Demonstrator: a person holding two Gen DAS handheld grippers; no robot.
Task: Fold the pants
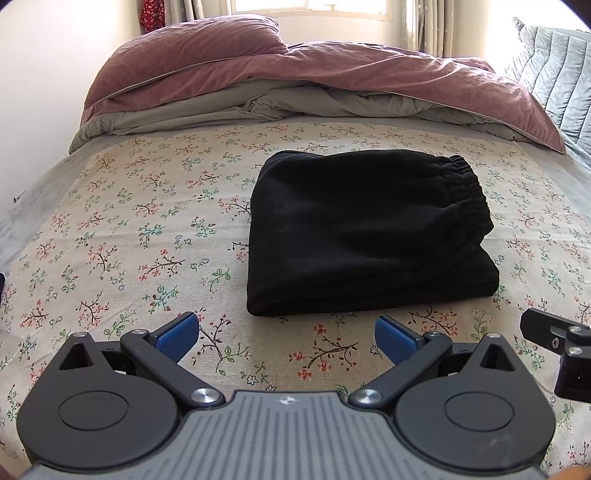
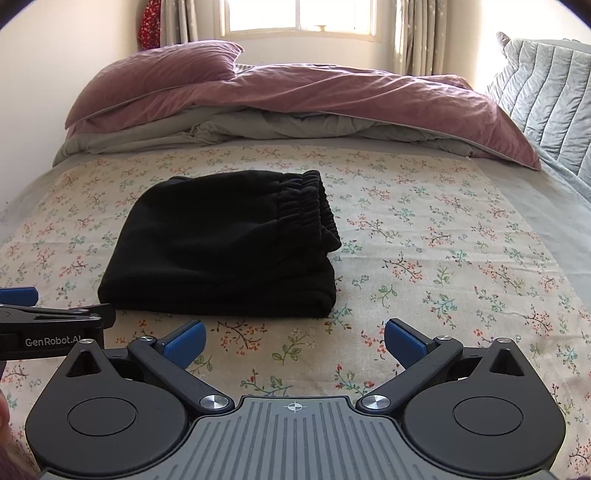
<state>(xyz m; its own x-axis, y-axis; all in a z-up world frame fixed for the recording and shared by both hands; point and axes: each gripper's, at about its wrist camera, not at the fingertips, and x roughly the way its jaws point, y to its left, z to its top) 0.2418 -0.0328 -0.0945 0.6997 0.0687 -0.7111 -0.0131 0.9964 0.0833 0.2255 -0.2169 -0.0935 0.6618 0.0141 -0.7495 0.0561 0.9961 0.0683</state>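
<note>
Black pants (image 1: 365,236) lie folded into a compact rectangle on the floral bedsheet (image 1: 129,229), elastic waistband on the right end. In the right wrist view the same pants (image 2: 225,247) sit left of centre. My left gripper (image 1: 287,334) hovers open just short of the bundle's near edge, blue pads wide apart and holding nothing. My right gripper (image 2: 294,341) is open too, nothing in it, with only sheet between its pads; the pants lie ahead and to its left. The left gripper's body (image 2: 48,328) shows at the left edge of the right wrist view.
A crumpled mauve and grey duvet (image 1: 295,85) is heaped across the far end of the bed, with a pillow (image 2: 159,70) at its left. A grey quilted cushion (image 2: 550,96) stands at the far right. A window (image 2: 299,18) is behind. Bare floral sheet (image 2: 461,258) spreads right of the pants.
</note>
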